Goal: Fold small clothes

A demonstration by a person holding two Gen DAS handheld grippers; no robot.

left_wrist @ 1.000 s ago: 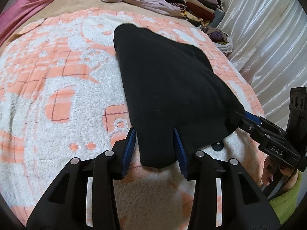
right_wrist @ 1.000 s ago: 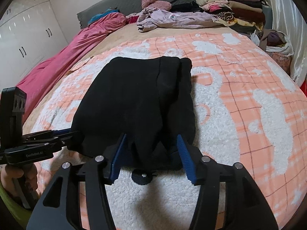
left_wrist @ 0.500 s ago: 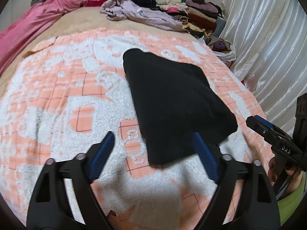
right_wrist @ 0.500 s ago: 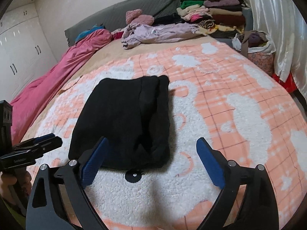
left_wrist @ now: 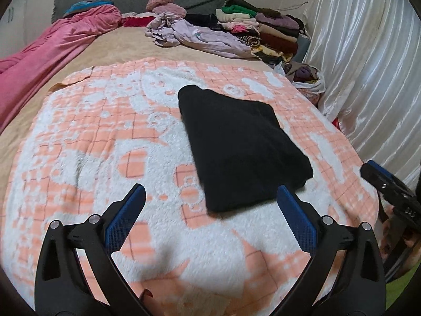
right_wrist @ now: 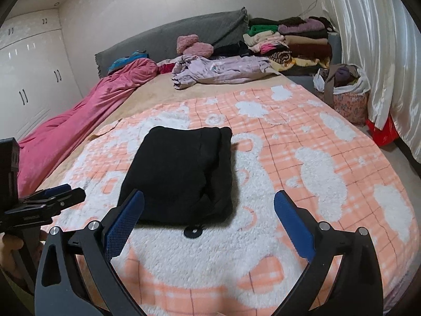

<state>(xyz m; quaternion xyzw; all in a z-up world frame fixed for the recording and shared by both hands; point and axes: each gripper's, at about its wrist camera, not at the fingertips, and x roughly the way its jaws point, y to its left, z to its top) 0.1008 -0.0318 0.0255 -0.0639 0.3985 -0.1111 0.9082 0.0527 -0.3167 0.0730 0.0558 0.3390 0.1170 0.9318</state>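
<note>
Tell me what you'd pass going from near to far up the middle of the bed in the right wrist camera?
Right gripper, jaws opening with nothing between them → small black round tag → folded black garment → orange-and-white fleece blanket → crumpled lilac garment → pink fluffy items → grey headboard.

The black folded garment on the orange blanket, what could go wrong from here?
The black folded garment lies free, both grippers open, their jaws opening with nothing between them. Its right-hand edge looks bulky with thick layers, so it might slump open. The fluffy blanket is soft, so sliding the bundle could drag it apart. A small dark round piece near its front edge might get left behind.
</note>
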